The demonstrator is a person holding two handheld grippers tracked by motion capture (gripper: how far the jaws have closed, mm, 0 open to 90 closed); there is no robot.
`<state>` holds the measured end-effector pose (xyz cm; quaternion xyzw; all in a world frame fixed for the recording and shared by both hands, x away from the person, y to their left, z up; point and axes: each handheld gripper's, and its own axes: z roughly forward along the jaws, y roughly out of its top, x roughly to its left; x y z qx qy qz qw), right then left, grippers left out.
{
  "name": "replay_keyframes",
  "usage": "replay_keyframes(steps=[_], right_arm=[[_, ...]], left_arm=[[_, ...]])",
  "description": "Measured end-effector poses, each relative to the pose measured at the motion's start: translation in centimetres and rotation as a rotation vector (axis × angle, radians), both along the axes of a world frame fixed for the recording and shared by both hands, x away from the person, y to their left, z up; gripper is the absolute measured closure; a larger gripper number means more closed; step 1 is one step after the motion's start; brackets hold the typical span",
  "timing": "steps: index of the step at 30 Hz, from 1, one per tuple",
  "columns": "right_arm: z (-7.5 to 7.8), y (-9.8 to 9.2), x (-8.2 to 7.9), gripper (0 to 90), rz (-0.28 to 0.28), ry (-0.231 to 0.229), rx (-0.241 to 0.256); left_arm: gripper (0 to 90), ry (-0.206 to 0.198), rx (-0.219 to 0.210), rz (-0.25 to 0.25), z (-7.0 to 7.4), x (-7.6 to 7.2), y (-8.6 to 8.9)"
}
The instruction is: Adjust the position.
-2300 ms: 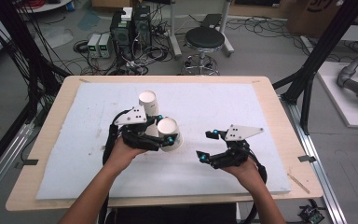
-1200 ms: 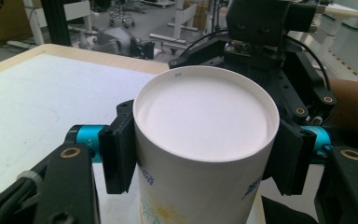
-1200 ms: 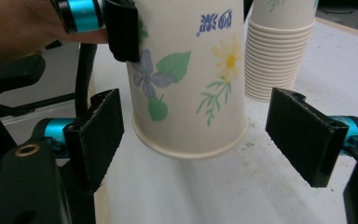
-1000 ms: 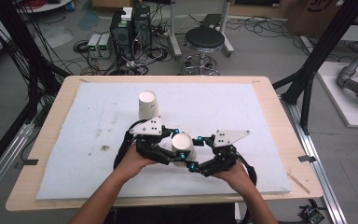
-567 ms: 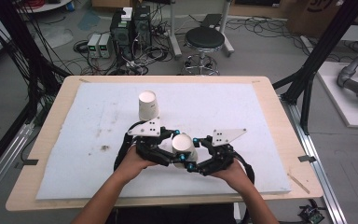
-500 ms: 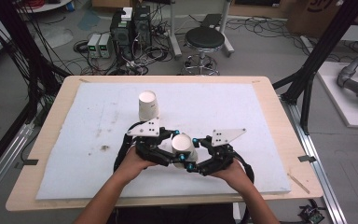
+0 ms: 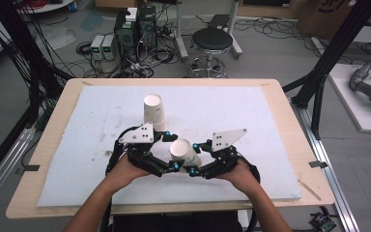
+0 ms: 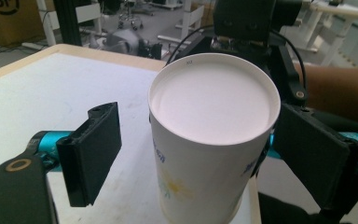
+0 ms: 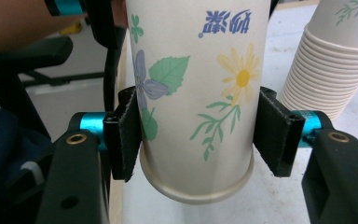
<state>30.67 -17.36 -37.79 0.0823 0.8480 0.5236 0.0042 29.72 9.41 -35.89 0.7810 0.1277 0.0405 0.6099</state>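
At the near middle of the white mat (image 7: 270,125), the left gripper (image 7: 170,153) stands with jaws spread, a gap showing between one pad and the cup (image 7: 181,150); the other pad sits at the cup's wall, though contact cannot be told. The cup, upside down and printed with flowers, is clamped at both sides by the right gripper (image 9: 200,135); a stack (image 7: 154,111) of cups stands just beyond, toward the mat's far side.
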Motion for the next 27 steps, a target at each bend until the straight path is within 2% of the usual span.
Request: replay_keyframes(steps=[4, 8, 9, 13, 15, 17, 20, 22, 23, 24, 25, 26, 27], right_arm=[[0.4, 0.3, 0.3, 39.5, 0.022, -0.017, -0.038], [0.9, 0.6, 1.3, 39.0, 0.034, 0.000, -0.096], [0.9, 0.6, 1.3, 39.0, 0.034, 0.000, -0.096], [1.3, 0.9, 2.1, 38.3, 0.048, 0.012, -0.148], [1.4, 1.0, 2.3, 37.3, 0.048, 0.010, -0.179], [1.6, 1.2, 2.5, 36.9, 0.047, 0.014, -0.209], [1.9, 1.4, 2.6, 36.6, 0.067, 0.019, -0.228], [2.0, 1.7, 2.5, 36.5, 0.079, 0.001, -0.285], [2.0, 1.7, 2.5, 36.5, 0.079, 0.001, -0.285], [2.2, 2.0, 2.4, 36.4, 0.093, -0.016, -0.310], [2.2, 2.0, 2.4, 36.4, 0.093, -0.016, -0.310], [2.3, 2.2, 2.3, 36.4, 0.098, -0.023, -0.339], [2.3, 2.2, 2.3, 36.4, 0.098, -0.023, -0.339]], left_arm=[[15.6, -0.012, 0.030, -0.004, 0.3, 0.0, 0.4], [15.6, 0.002, 0.022, -0.002, 0.8, 0.4, 0.7], [15.6, 0.005, 0.031, -0.004, 0.9, 0.6, 0.7], [15.6, 0.017, 0.071, -0.004, 0.6, 1.1, 0.6], [15.6, 0.024, 0.104, -0.005, 0.3, 1.2, 0.5], [15.6, 0.025, 0.115, -0.006, 0.2, 1.2, 0.4], [15.6, 0.026, 0.125, -0.014, 0.2, 1.2, 0.3], [15.6, 0.031, 0.132, -0.017, 0.2, 1.1, 0.3], [15.6, 0.031, 0.142, -0.019, 0.2, 1.2, 0.3], [15.8, 0.033, 0.147, -0.022, 0.2, 1.2, 0.3], [15.8, 0.034, 0.152, -0.024, 0.2, 1.1, 0.3], [15.9, 0.037, 0.166, -0.032, 0.1, 1.1, 0.2], [16.2, 0.037, 0.166, -0.032, 0.1, 1.1, 0.2]])
